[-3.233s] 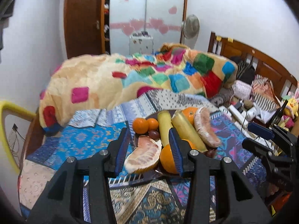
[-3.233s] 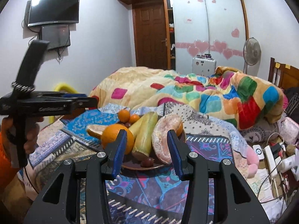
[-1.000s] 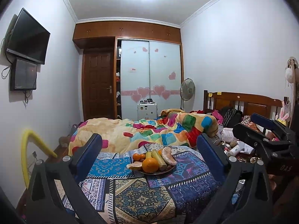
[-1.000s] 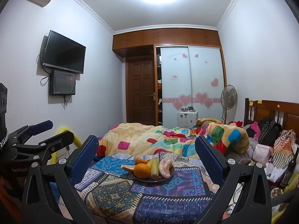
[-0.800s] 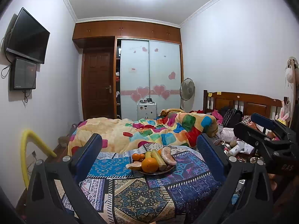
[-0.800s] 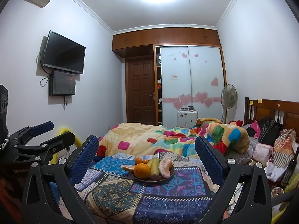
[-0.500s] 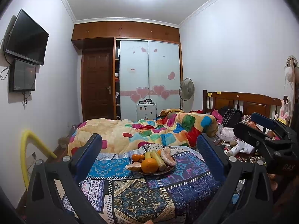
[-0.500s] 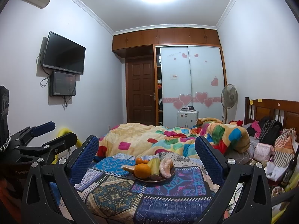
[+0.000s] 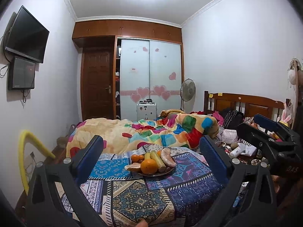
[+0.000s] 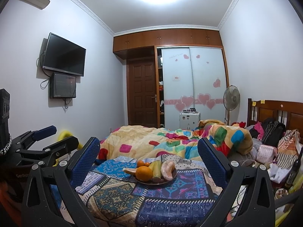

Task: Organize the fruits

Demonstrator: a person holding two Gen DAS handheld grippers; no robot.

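On plate [image 9: 166, 172]: three oranges [image 9: 148, 166].

Open tongs [image 10: 148, 151], fruit plate [image 10: 171, 180], perhaps pomelo [image 10: 167, 170]

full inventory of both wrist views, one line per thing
plate: 1, dark, on the patterned cloth, holding the fruit
large orange: 1, orange, front of plate
small oranges: 2 at least, orange, back left of plate
pomelo segments: 2, pinkish, one right, one left on plate
long fruits: 2, yellow-green, middle of plate
patterned cloth: 1, blue patchwork, under plate
quilt: 1, cream with coloured squares, behind plate
TV: 1, black, left wall
fan: 1, by wardrobe
wardrobe: 1, frosted doors with pink hearts
headboard: 1, brown wood, right
left gripper: open, empty
right gripper: open, empty
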